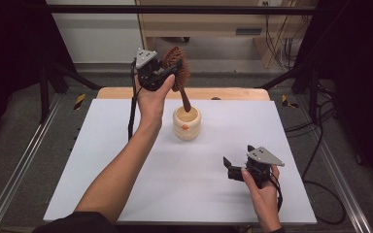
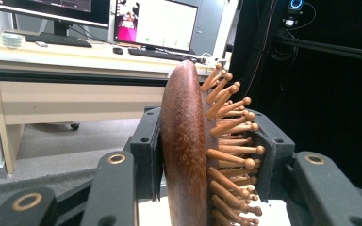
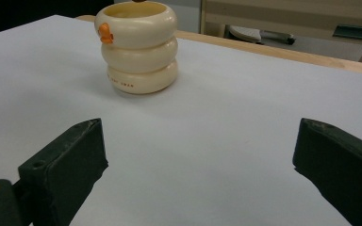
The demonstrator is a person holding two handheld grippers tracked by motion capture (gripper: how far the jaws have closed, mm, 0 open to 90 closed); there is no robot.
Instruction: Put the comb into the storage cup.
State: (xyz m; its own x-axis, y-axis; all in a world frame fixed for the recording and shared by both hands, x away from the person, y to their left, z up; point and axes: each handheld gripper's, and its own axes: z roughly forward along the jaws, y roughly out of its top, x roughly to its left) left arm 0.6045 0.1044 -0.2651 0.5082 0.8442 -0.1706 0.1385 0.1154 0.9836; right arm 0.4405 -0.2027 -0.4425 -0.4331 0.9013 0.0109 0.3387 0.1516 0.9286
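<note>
Above the cream cup (image 1: 186,124) near the table's (image 1: 126,184) far edge, the left gripper (image 1: 171,73) clamps a wooden hairbrush (image 1: 178,73) by its head, handle tip at the cup's mouth. The right gripper (image 1: 229,167) rests nearby, jaws wide and empty. The cup looks light (nothing steadies it): an off-centre handle could catch the rim and tip it, or the brush could lean out once freed.

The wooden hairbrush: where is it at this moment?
In the high view the hairbrush is held up in the left gripper at the far side of the table, its handle tip pointing down at the mouth of the cream cup.
</note>
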